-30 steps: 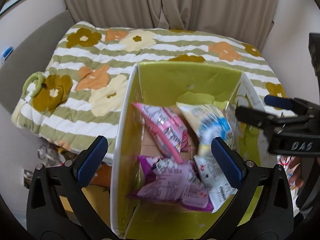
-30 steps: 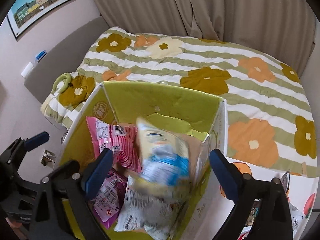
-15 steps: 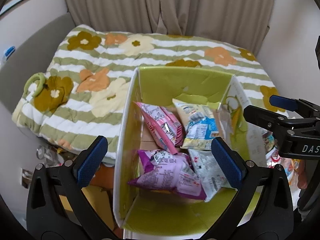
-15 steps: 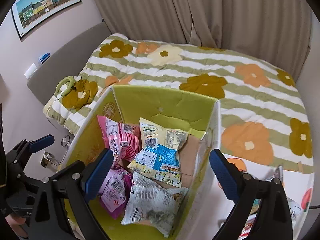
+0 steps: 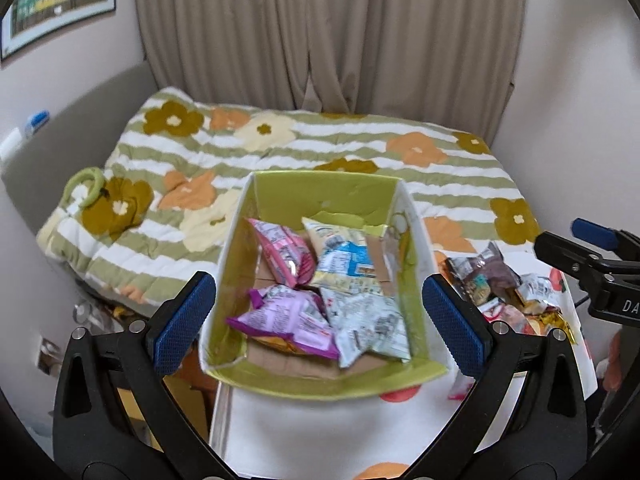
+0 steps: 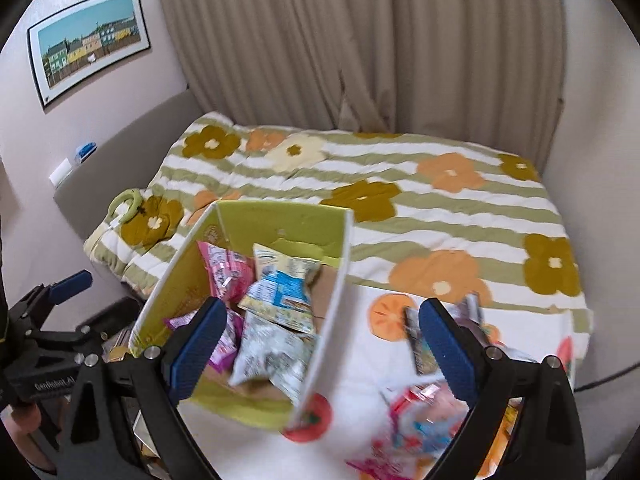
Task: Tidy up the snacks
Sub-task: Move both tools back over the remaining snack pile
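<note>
both grippers, left gripper (image 5: pixel 320 312) and right gripper (image 6: pixel 320 340), gape wide, grasping nothing; beyond and between the left fingers sits the open green-lined white cardboard box (image 5: pixel 320 192), holding pink, purple, yellow-blue and silver crinkled snack bags (image 5: pixel 320 292)

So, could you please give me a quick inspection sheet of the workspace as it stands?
Surface: white cloth with orange fruit print, bare patch in front of the box.
Job's things: green box holding four snack bags: pink, yellow-blue, purple, silver. Loose snack pile lies outside, right of the box.
Clutter: green ring on the quilt.
Grippers: left gripper open, empty; right gripper open, empty.
Cables: dark cable at the right edge.
Surroundings: bed with floral quilt, beige curtain, framed picture.
</note>
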